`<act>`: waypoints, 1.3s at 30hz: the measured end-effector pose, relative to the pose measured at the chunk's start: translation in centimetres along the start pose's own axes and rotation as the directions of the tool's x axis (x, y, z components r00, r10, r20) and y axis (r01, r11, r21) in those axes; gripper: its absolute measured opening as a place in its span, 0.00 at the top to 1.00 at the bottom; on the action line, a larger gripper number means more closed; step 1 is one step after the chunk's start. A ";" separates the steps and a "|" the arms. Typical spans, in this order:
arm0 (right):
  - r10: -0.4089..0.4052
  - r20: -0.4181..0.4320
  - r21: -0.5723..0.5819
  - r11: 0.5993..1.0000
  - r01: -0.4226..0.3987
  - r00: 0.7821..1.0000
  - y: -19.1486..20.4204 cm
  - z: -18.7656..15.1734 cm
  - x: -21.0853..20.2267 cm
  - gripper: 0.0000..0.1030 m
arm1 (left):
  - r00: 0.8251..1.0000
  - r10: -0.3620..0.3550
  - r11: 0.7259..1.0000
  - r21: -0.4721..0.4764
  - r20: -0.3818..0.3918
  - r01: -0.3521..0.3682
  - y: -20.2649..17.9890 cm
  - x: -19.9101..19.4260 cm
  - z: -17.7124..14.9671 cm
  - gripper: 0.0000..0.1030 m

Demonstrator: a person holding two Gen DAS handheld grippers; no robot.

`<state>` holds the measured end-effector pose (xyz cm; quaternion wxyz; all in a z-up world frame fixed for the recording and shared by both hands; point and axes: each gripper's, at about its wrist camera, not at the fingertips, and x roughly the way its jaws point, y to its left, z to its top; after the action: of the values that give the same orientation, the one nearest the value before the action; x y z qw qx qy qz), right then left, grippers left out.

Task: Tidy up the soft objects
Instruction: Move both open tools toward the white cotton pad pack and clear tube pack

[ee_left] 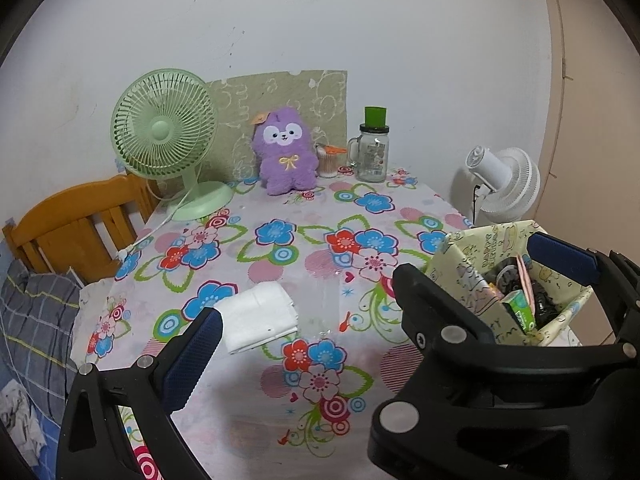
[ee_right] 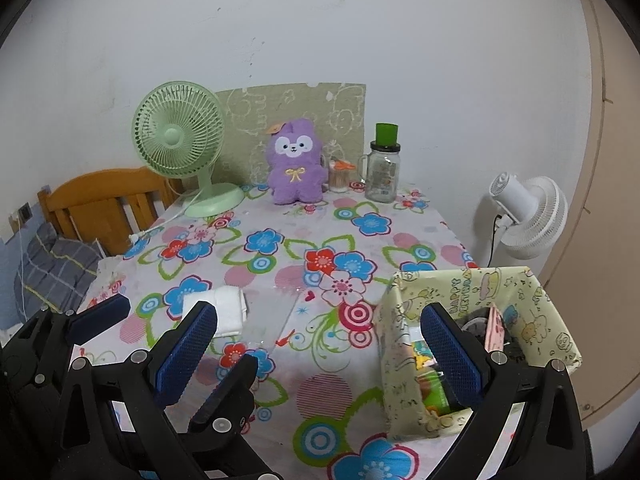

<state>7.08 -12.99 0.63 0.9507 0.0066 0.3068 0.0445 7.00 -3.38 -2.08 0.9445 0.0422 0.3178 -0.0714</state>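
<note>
A folded white cloth (ee_left: 260, 316) (ee_right: 224, 312) lies flat on the flowered tablecloth (ee_left: 312, 420), near the front left. A purple plush toy (ee_left: 284, 152) (ee_right: 296, 162) sits upright against the back wall. A cream cartoon-print box (ee_left: 464, 268) (ee_right: 400, 360) at the front right holds a green carton, a pink card and dark items. My left gripper (ee_left: 320, 312) hovers open just in front of the cloth, its right finger hidden behind the right gripper. My right gripper (ee_right: 320, 312) is open and empty, with its right finger over the box.
A green desk fan (ee_left: 164, 136) stands at the back left, its cord trailing over the table edge. A glass jar mug (ee_left: 374, 152) and a cotton-swab pot (ee_left: 328, 160) stand beside the plush. A white fan (ee_left: 508, 184) is beyond the right edge. A wooden bed frame (ee_left: 68, 224) and a plaid pillow (ee_left: 36, 320) lie left.
</note>
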 end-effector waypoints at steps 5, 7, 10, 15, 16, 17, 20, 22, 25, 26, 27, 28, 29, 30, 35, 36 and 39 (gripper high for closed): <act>0.012 -0.014 -0.002 1.000 -0.012 1.000 0.7 -0.1 1.2 0.00 | 1.000 -0.003 1.000 -0.005 -0.013 0.003 0.9 0.8 -0.3 0.01; 0.019 -0.022 0.001 1.000 -0.019 1.000 0.9 -0.2 1.6 0.00 | 1.000 -0.003 1.000 -0.007 -0.016 0.003 1.3 1.1 -0.3 0.01; 0.016 -0.031 -0.005 1.000 -0.016 0.999 1.3 -0.3 2.4 0.00 | 1.000 0.004 1.000 -0.003 -0.019 -0.004 1.7 1.6 -0.4 0.01; 0.016 -0.041 -0.015 1.000 -0.017 0.999 2.0 -0.6 3.7 0.00 | 0.999 0.005 1.000 -0.012 -0.045 -0.006 2.5 2.9 -0.7 0.01; 0.017 -0.042 -0.017 1.000 -0.018 0.999 2.1 -0.6 4.0 0.00 | 0.999 0.006 1.000 -0.015 -0.049 -0.006 2.7 3.1 -0.8 0.01; 0.017 -0.044 -0.021 1.000 -0.018 0.999 2.3 -0.7 4.4 0.00 | 0.999 0.007 1.000 -0.017 -0.052 -0.008 2.9 3.4 -0.9 0.01; 0.022 -0.051 -0.026 0.999 -0.023 0.998 2.6 -0.8 5.2 0.00 | 0.998 0.019 1.000 -0.023 -0.060 -0.020 3.4 4.2 -1.0 0.01; 0.026 -0.058 -0.031 0.999 -0.028 0.998 2.9 -0.9 5.8 0.00 | 0.997 0.030 0.999 -0.026 -0.064 -0.032 3.8 4.7 -1.2 0.01; 0.030 -0.069 -0.038 0.999 -0.033 0.997 3.1 -1.1 6.7 0.00 | 0.997 0.029 0.999 -0.021 -0.066 -0.030 4.3 5.4 -1.4 0.01; 0.030 -0.070 -0.040 0.999 -0.033 0.997 3.2 -1.1 6.9 0.00 | 0.997 0.028 0.999 -0.020 -0.068 -0.029 4.3 5.6 -1.5 0.01; 0.030 -0.071 -0.042 0.999 -0.033 0.997 3.3 -1.1 7.1 0.00 | 0.997 0.027 0.999 -0.021 -0.071 -0.029 4.4 5.8 -1.6 0.01; 0.030 -0.072 -0.044 0.998 -0.033 0.997 3.4 -1.2 7.3 0.00 | 0.997 0.026 0.999 -0.023 -0.076 -0.028 4.5 6.0 -1.6 0.01; 0.030 -0.074 -0.046 0.998 -0.033 0.997 3.5 -1.2 7.7 0.00 | 0.996 0.024 0.999 -0.025 -0.080 -0.026 4.6 6.3 -1.7 0.01; 0.030 -0.076 -0.047 0.998 -0.033 0.997 3.6 -1.3 7.8 0.00 | 0.996 0.024 0.999 -0.027 -0.085 -0.026 4.8 6.5 -1.7 0.01; 0.035 -0.090 -0.044 0.998 -0.039 0.995 3.9 -1.4 9.1 0.00 | 0.994 0.023 0.999 -0.038 -0.102 -0.027 5.3 7.6 -1.9 0.01; 0.035 -0.093 -0.042 0.998 -0.039 0.995 4.0 -1.4 9.4 0.00 | 0.994 0.026 0.999 -0.040 -0.105 -0.030 5.4 7.8 -2.0 0.01; 0.041 -0.106 -0.040 0.998 -0.046 0.994 4.0 -1.4 10.2 0.00 | 0.993 0.036 0.998 -0.046 -0.109 -0.041 5.6 8.3 -2.0 0.02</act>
<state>14.22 -8.16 -6.29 0.9320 -0.0091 0.3552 0.0719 13.29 1.51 -8.53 0.9278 0.0291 0.3693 -0.0431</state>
